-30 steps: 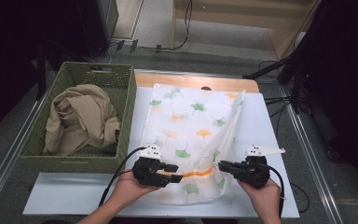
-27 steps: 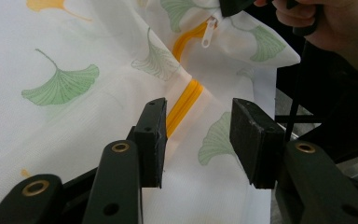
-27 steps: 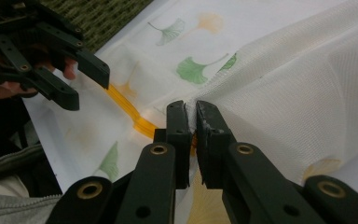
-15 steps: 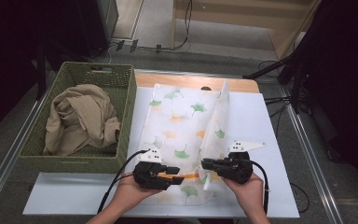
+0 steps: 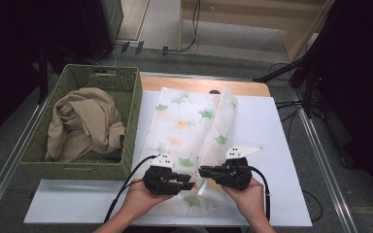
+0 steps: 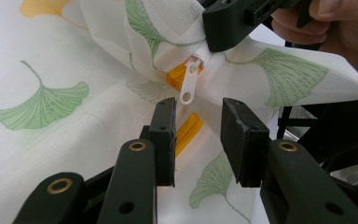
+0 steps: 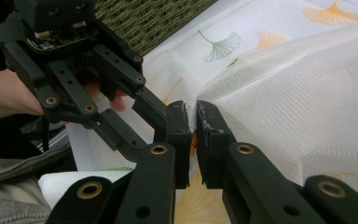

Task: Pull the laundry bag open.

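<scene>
White table [image 5: 281, 145] lying under a leaf-print cloth [image 5: 184, 121] beside the green basket [image 5: 126, 92], right gripper [image 5: 205, 172] pinching the cloth's folded edge, left gripper [image 5: 190, 181] closing, jaws apart around the zipper pull [image 6: 188, 84].

Bright table, dark surroundings, soft focus

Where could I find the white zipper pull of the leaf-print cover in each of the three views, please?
High view: too small to make out, hidden low centre between the two grippers.
Left gripper view: upper centre, zipper pull hanging just beyond the jaws.
Right gripper view: hidden behind the cloth.
Shared landmark: the leaf-print cover.
</scene>
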Motion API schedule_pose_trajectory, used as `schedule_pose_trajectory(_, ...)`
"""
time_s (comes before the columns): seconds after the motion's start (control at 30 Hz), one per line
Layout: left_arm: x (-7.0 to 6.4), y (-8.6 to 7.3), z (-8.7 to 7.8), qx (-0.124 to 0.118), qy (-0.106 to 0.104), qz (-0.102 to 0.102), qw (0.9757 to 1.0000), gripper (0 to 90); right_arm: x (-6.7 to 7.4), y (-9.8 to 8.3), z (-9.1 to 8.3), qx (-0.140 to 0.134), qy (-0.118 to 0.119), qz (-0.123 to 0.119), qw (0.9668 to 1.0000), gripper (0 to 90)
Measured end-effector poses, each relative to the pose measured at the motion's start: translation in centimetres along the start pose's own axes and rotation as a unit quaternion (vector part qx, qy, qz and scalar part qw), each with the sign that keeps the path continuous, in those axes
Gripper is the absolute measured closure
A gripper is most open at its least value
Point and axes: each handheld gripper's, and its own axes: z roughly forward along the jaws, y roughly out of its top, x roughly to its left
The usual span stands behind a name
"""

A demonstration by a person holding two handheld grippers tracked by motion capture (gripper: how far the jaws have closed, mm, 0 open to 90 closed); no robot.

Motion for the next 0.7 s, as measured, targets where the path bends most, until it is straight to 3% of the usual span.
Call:
schedule_pose_trajectory(0.13, 0.1, 0.1, 0.1, -0.005, -0.005, 0.0, 1.0, 68.2, 0.3, 0.0, 0.2, 0.001, 0.002, -0.002, 1.0, 84.8)
schedule_pose_trajectory(0.3, 0.4, 0.3, 0.1, -0.004, -0.022, -0.009, 0.9997, 76.0, 0.5, 0.0, 0.4, 0.002, 0.001, -0.005, 1.0, 84.7)
schedule_pose_trajectory(0.5, 0.6, 0.5, 0.0, 0.003, -0.027, -0.017, 0.9995, 85.7, 0.6, -0.2, 0.3, 0.002, -0.002, -0.009, 1.0, 84.7)
schedule_pose_trajectory(0.7, 0.7, 0.6, 0.3, 0.005, -0.03, -0.02, 0.9993, 86.0, 1.1, -0.3, 0.4, 0.006, -0.017, -0.018, 0.9997, 84.7)
